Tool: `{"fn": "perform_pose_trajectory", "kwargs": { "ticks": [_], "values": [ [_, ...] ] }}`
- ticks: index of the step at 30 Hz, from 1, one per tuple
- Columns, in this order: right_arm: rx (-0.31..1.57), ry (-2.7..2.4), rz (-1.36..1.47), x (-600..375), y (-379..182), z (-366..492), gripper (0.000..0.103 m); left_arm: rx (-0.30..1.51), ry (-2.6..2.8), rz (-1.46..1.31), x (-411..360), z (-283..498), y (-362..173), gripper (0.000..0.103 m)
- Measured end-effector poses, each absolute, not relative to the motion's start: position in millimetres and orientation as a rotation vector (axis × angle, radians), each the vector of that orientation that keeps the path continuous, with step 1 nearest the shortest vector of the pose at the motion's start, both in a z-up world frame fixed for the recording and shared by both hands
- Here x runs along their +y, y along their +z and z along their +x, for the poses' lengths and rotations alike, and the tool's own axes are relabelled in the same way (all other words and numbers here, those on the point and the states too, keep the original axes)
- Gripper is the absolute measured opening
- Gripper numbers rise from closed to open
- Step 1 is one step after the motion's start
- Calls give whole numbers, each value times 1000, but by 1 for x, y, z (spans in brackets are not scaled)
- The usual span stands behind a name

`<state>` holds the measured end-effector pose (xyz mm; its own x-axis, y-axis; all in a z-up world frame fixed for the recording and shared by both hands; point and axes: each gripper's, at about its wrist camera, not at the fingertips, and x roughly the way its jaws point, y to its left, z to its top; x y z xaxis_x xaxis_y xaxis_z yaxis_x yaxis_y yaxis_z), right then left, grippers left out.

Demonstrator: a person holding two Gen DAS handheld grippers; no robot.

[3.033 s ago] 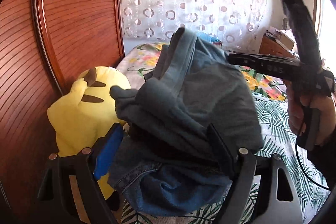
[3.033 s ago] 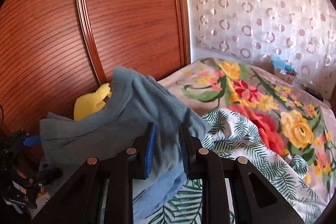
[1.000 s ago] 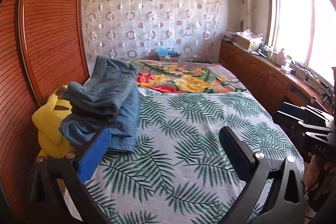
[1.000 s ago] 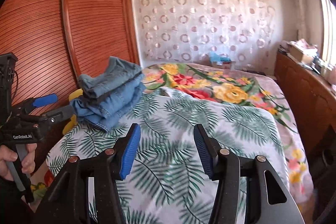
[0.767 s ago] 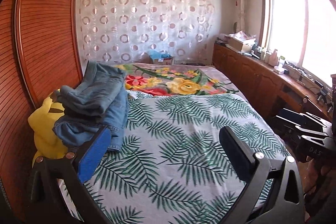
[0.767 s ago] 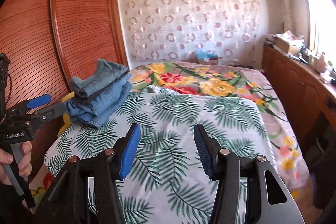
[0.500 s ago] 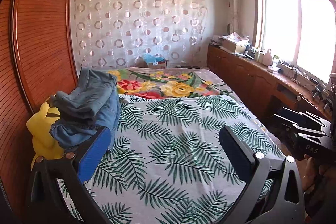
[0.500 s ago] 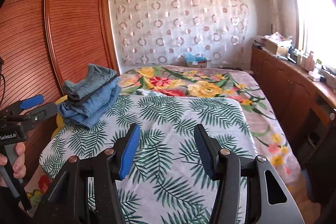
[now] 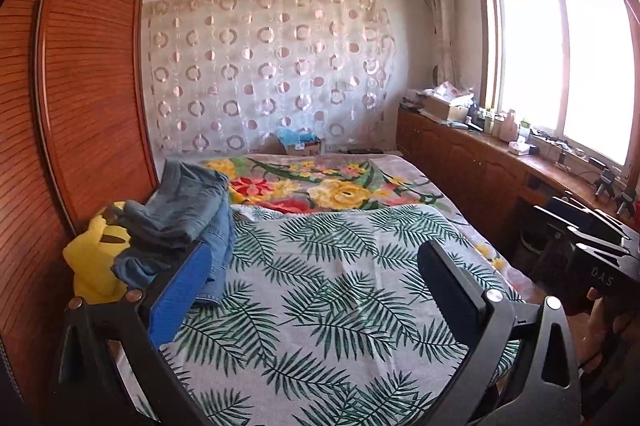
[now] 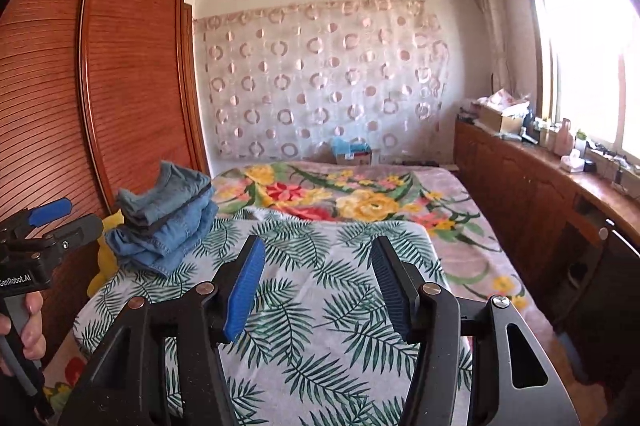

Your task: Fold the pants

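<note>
Folded blue jeans (image 9: pixel 180 214) lie in a stack at the far left of the bed, partly on a yellow plush toy (image 9: pixel 94 266); the right wrist view shows the same jeans (image 10: pixel 164 222). My left gripper (image 9: pixel 316 254) is open wide above the leaf-print sheet (image 9: pixel 340 290), well back from the jeans, nothing between its fingers. My right gripper (image 10: pixel 318 248) hangs over the same sheet (image 10: pixel 320 306); its jaws are opening and hold nothing. A hand (image 10: pixel 28 326) holds the left tool at that view's left edge.
A brown slatted wardrobe (image 9: pixel 80 106) stands against the bed's left side. A floral blanket (image 9: pixel 332 186) covers the far half of the bed. Low wooden cabinets (image 9: pixel 480 170) with clutter run under the window on the right. A curtain (image 9: pixel 264 82) hangs behind.
Three seconds ago both grippers were at the jeans. Since then both have let go and drawn back from the bed, so the stack looks smaller and farther away.
</note>
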<state>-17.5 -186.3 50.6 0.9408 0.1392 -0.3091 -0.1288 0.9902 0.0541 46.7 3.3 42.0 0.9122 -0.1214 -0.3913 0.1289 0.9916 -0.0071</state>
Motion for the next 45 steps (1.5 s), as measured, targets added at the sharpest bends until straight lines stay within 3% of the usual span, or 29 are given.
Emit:
{"fn": "perform_pose_trajectory", "kwargs": {
  "ticks": [45],
  "values": [
    [307, 145, 35, -198, 39, -18, 60, 416, -112, 5, 14, 39, 37, 103]
  ]
}}
